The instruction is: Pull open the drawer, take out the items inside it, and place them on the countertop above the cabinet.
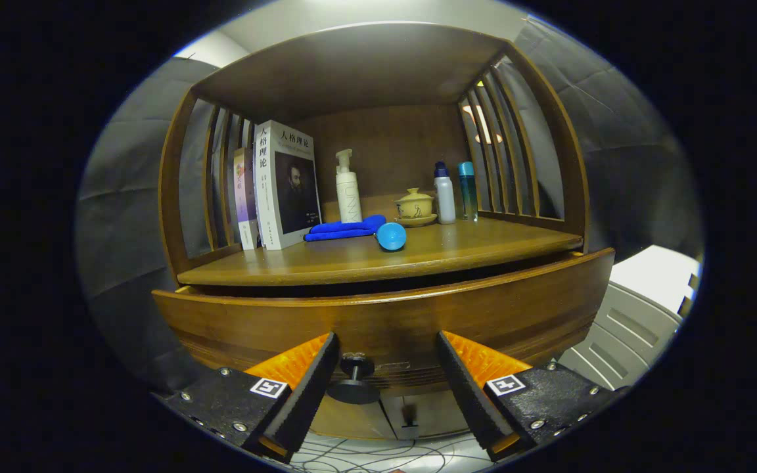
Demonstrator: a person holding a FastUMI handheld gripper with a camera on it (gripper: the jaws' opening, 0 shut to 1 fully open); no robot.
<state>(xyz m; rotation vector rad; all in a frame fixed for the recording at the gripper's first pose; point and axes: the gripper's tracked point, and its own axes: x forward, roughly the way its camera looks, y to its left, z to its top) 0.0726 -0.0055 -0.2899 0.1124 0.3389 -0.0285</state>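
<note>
The wooden drawer (385, 315) stands pulled out a little from under the countertop (378, 256), with a dark gap showing above its front. Its black knob (354, 381) sits between my fingers, close to the left one. My gripper (388, 358) is open; neither finger presses on the knob. The drawer's inside is hidden by its front panel. On the countertop lie a folded blue cloth (345, 228) and a blue ball-shaped thing (391, 236).
Upright books (283, 184) stand at the countertop's left. A white pump bottle (347, 187), a yellow lidded cup on a saucer (414, 205) and two small bottles (455, 190) stand along the back. Slatted sides enclose the shelf. A white plastic unit (628, 328) sits right of the cabinet.
</note>
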